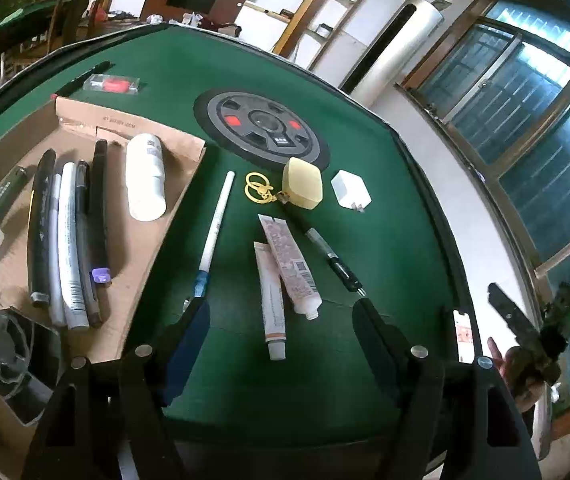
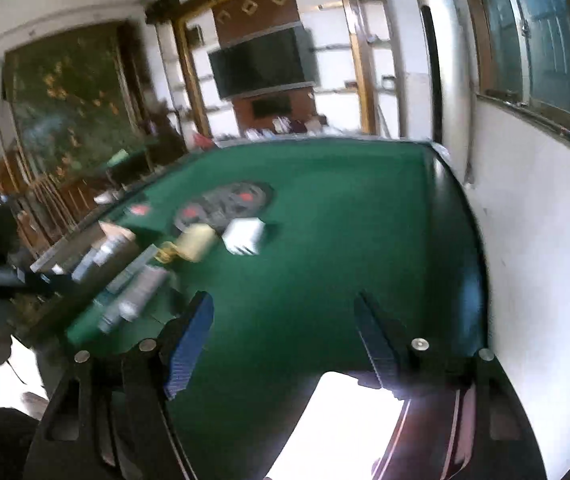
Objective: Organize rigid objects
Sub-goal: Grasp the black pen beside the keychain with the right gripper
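In the left wrist view my left gripper [image 1: 281, 312] is open and empty above the green felt table [image 1: 365, 248]. Two tubes [image 1: 285, 276] lie between its fingers. A white pen with a blue cap [image 1: 215, 232] lies by the left finger, a black pen [image 1: 335, 260] by the right one. Farther off lie a yellow case with key rings [image 1: 301, 184] and a white charger [image 1: 351, 190]. A cardboard tray [image 1: 13, 216] on the left holds several pens and a white bottle [image 1: 145, 178]. My right gripper [image 2: 285, 312] is open and empty over the table's right part.
A round black control panel [image 1: 261, 128] sits in the table's middle. A red item in a clear packet [image 1: 113, 83] lies at the far left. A black fan-like object [image 1: 9, 356] sits in the tray's near corner. The right wrist view is blurred; the table edge [image 2: 481, 280] runs beside a white wall.
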`<action>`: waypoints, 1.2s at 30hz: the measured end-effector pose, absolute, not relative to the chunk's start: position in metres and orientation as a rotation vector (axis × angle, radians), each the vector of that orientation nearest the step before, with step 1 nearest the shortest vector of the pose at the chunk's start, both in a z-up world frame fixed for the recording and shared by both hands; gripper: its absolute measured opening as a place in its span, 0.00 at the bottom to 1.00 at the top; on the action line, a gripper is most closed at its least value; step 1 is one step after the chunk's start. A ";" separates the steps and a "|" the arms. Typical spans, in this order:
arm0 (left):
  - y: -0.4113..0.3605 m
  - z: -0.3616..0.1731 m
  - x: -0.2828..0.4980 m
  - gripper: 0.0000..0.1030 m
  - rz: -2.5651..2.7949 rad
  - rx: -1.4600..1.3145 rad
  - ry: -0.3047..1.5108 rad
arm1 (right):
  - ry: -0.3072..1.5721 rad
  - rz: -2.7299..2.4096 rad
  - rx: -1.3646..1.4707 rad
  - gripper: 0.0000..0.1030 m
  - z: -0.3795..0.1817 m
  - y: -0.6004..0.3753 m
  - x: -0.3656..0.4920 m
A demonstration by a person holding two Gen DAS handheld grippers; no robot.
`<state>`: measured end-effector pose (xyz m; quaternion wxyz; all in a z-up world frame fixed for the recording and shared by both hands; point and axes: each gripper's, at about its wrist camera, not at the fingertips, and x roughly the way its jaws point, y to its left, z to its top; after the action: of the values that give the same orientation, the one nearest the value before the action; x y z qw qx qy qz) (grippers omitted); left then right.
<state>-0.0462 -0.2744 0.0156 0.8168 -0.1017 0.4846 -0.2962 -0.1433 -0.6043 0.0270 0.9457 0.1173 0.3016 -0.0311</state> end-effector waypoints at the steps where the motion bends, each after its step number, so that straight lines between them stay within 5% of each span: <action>1: -0.274 0.015 -0.045 0.75 -0.628 -0.219 1.033 | 0.637 -0.077 0.248 0.70 0.020 -0.608 -0.140; 10: -0.267 0.014 -0.042 0.75 -0.622 -0.231 1.040 | 0.719 -0.082 0.190 0.70 0.002 -0.602 -0.137; 19: -0.265 0.006 -0.038 0.75 -0.606 -0.227 1.061 | 0.546 0.084 0.296 0.70 0.065 -0.567 -0.137; 29: -0.265 0.004 -0.045 0.75 -0.587 -0.155 1.056 | 0.872 0.246 0.411 0.70 0.029 -0.460 0.008; 36: -0.274 -0.002 -0.042 0.75 -0.603 -0.135 1.073 | 1.017 0.166 0.416 0.42 -0.032 -0.476 0.041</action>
<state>-0.0423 -0.2739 -0.0015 0.8143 -0.0631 0.5031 -0.2826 0.0411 -0.4761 -0.0323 0.8496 0.1974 0.4827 0.0790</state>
